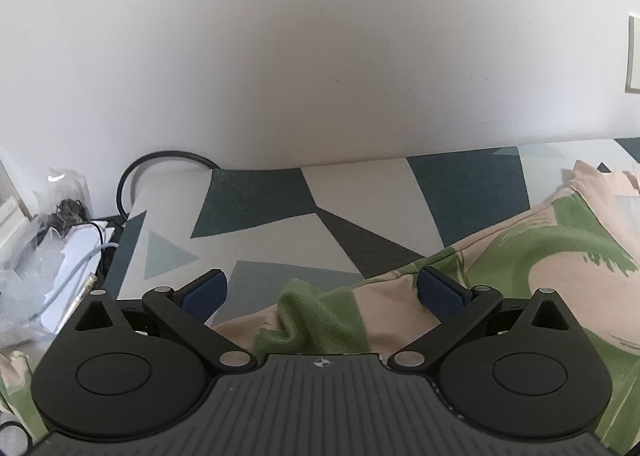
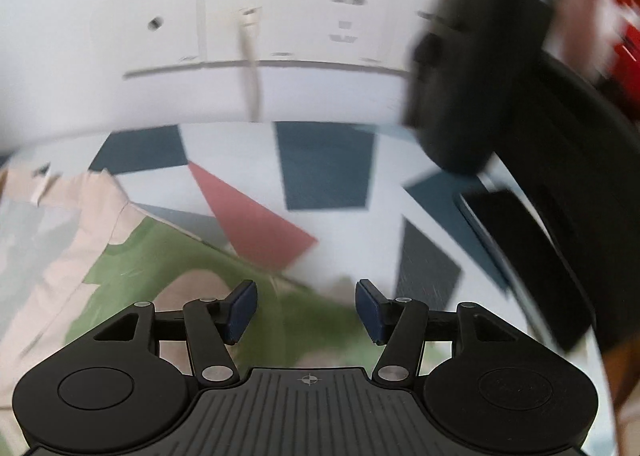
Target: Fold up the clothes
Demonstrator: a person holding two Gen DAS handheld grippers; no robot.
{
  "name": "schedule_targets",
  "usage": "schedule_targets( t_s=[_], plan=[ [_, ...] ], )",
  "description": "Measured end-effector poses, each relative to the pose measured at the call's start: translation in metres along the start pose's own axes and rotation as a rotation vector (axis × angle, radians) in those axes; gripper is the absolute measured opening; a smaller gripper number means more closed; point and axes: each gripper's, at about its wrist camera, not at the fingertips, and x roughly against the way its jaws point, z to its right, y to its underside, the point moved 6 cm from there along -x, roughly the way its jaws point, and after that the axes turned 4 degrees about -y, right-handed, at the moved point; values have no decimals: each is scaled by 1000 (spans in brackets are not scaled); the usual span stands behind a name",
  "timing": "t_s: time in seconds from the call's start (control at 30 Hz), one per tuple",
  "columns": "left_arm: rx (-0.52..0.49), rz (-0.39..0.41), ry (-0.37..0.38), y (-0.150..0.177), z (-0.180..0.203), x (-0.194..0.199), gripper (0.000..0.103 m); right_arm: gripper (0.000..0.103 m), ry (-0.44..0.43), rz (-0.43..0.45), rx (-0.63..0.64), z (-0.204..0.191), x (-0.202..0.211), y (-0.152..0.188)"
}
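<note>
Garment (image 1: 552, 256), pink-green print, lies on the geometric-patterned cover (image 1: 256, 196) near the wall edge. Left claw (image 1: 322, 292) gapes wide over a bunched green fold, nothing gripped. Right claw (image 2: 306, 310) half-open above the garment, empty; view blurred.

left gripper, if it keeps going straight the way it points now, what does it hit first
Most likely the green and peach garment: a raised fold lies right between the open fingers of the left gripper. The patterned cover comes only beyond it, though depth is hard to judge.
</note>
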Motion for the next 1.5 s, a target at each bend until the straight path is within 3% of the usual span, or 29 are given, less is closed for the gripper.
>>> schedule_targets(
  t_s=[0.13, 0.2, 0.37, 0.5, 0.57, 0.6, 0.63, 0.67, 0.73, 0.77, 1.03, 1.4, 1.47, 1.5],
  plan=[
    [-38, -28, 44, -6, 0, -2, 103, 52, -55, -24, 102, -9, -9, -11],
    [-120, -38, 107, -11, 7, 1, 103, 52, -108, -40, 124, -12, -8, -13],
    [-408, 43, 241, -19, 38, 12, 103, 52, -197, -64, 169, -16, -7, -12],
    [-455, 36, 333, -25, 58, 4, 102, 51, -229, -58, 145, -14, -12, -13],
    [-441, 33, 401, -30, 64, 1, 84, 50, -260, -56, 116, -12, -15, -14],
    [-413, 13, 449, -32, 66, 1, 62, 44, -262, -50, 127, -13, -15, -15],
    [-378, -15, 493, -34, 68, 1, 45, 34, -277, -49, 139, -15, -14, -15],
    [-370, -24, 514, -33, 71, 3, 37, 7, -289, -49, 151, -18, -13, -16],
    [-401, -7, 509, -28, 77, 11, 15, 4, -272, -54, 199, -26, -11, -15],
    [-428, 11, 489, -25, 81, 15, 8, 3, -262, -56, 223, -30, -10, -15],
    [-415, 39, 357, -16, 71, 15, 6, 2, -154, 9, 271, -52, -28, -34],
    [-347, 34, 275, -21, 63, 6, 6, 2, -98, 69, 362, -85, -53, -59],
    [-346, 27, 266, -23, 63, 6, 16, 4, -112, 72, 361, -83, -51, -61],
    [-350, 28, 260, -24, 61, 8, 31, 17, -129, 83, 332, -77, -44, -63]
  ],
)
